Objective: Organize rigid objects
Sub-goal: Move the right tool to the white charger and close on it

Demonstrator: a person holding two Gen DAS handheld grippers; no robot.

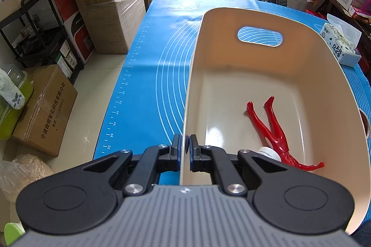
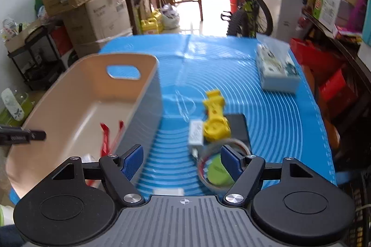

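Your left claw (image 1: 184, 146) was pinching the near wall of the cream bin (image 1: 301, 56), which sat on the blue mat (image 1: 148, 75) covering the worktop, with a red figurine (image 1: 276, 131) lying on the bin's floor beside a small white container (image 1: 270, 152). Your right claw (image 2: 182, 160) was spread wide and holding nothing, hovering over the mat just right of the bin. Ahead of it lay a yellow toy (image 2: 215, 118), a white adapter (image 2: 196, 132), a black slab (image 2: 238, 128) and a clear-rimmed green disc (image 2: 218, 172), the tissue pack (image 2: 276, 70) farther back.
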